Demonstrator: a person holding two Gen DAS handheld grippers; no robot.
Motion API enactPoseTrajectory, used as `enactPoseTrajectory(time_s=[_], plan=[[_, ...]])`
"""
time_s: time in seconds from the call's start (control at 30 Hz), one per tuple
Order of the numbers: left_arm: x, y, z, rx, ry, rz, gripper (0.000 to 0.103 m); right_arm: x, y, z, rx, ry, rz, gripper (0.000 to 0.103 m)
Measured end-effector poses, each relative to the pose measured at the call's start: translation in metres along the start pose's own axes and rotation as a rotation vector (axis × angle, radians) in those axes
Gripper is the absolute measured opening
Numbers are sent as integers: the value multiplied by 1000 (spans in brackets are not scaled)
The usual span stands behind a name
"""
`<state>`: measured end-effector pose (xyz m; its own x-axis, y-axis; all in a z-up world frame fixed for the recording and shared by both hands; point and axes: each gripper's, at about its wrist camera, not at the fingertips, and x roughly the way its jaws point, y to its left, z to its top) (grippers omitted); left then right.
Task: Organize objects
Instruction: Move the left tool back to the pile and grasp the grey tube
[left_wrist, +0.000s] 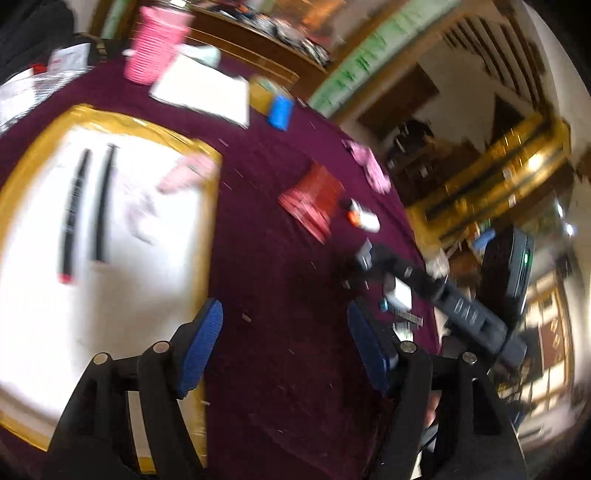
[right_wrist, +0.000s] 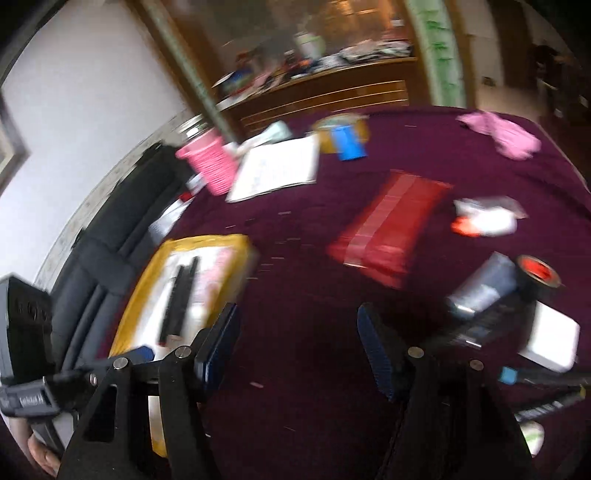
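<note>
My left gripper (left_wrist: 286, 347) stands open over bare maroon cloth, with nothing between its blue pads (left_wrist: 207, 343). Just to its left is a yellow-rimmed white tray (left_wrist: 110, 118) holding two black pens (left_wrist: 74, 214) and something pink. My right gripper (right_wrist: 297, 350) is also open and empty above the cloth, with the same tray (right_wrist: 236, 243) and pens (right_wrist: 181, 295) to its left. A red packet (right_wrist: 388, 229) lies ahead of it. Close on its right lie a grey tube (right_wrist: 484, 288), a tape roll (right_wrist: 539, 273) and a white box (right_wrist: 550, 339). All is motion-blurred.
At the far side of the table stand a pink ribbed cup (right_wrist: 210, 162), an open white notebook (right_wrist: 277, 170) and a blue box (right_wrist: 347, 142). A pink cloth (right_wrist: 498, 133) and a white-and-orange bottle (right_wrist: 484, 219) lie right. A dark sofa (right_wrist: 110, 229) borders the table's left edge.
</note>
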<state>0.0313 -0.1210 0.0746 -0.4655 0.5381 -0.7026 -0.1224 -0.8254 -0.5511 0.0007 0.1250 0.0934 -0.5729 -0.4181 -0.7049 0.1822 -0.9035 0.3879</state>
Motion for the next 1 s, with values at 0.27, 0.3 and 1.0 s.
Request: enactPoseTrajectory(time_s=[0.27, 0.3, 1.0], plan=[[48, -39, -24, 75, 94, 76, 70, -43, -107, -3, 137, -93, -122, 60], [52, -44, -25, 89, 94, 88, 70, -46, -117, -1, 151, -106, -134, 60], [191, -169, 19, 516, 132, 176, 69, -79, -207, 4, 345, -324, -22, 73]])
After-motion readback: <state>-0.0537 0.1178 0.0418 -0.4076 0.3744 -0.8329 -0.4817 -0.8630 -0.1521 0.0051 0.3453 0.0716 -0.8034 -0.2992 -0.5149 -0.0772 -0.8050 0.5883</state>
